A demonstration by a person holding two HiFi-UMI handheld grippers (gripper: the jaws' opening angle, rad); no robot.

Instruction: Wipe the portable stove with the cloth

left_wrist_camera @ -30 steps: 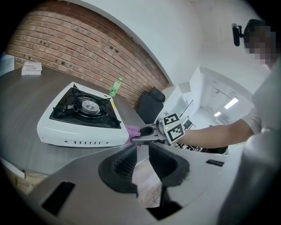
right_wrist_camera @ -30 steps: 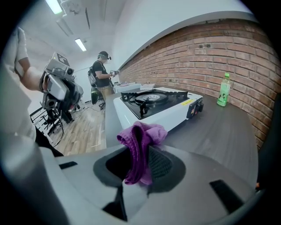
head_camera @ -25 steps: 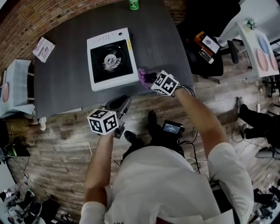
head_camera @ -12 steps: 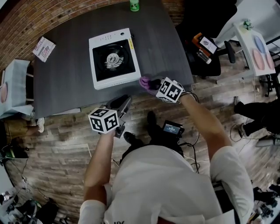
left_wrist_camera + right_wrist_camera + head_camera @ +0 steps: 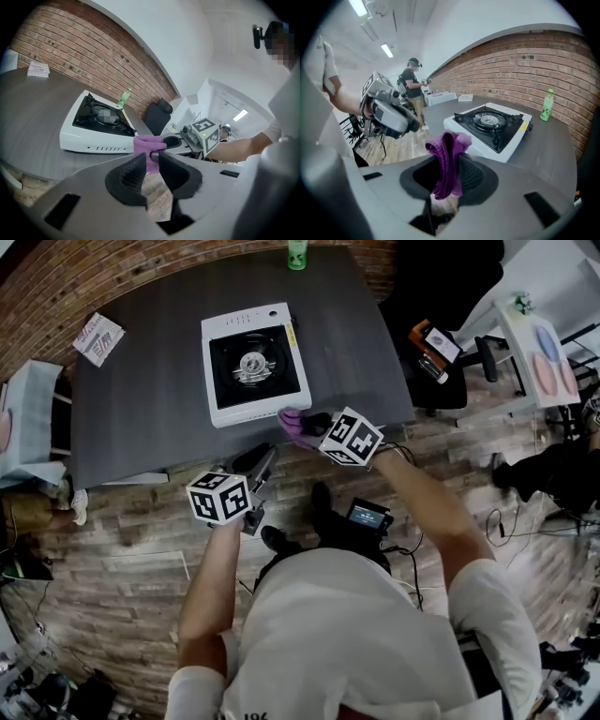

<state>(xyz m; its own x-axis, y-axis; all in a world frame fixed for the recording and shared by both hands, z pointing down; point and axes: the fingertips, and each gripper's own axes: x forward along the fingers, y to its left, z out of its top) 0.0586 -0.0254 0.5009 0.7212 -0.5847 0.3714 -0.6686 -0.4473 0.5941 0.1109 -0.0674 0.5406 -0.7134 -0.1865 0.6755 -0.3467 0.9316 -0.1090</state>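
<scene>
A dark table (image 5: 141,409) by a brick wall (image 5: 70,51) carries the white portable stove (image 5: 255,365). The right gripper (image 5: 307,424), clamped on the purple cloth (image 5: 290,419), sits just off the stove's near right corner, with the stove straight ahead. The left gripper (image 5: 263,457), jaws slightly apart and empty, hangs farther from the stove.

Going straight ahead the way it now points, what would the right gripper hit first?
Most likely the white portable stove. The right gripper, shut on the purple cloth, points at the stove's near side, and nothing stands between them. Depth is hard to judge here.
</scene>
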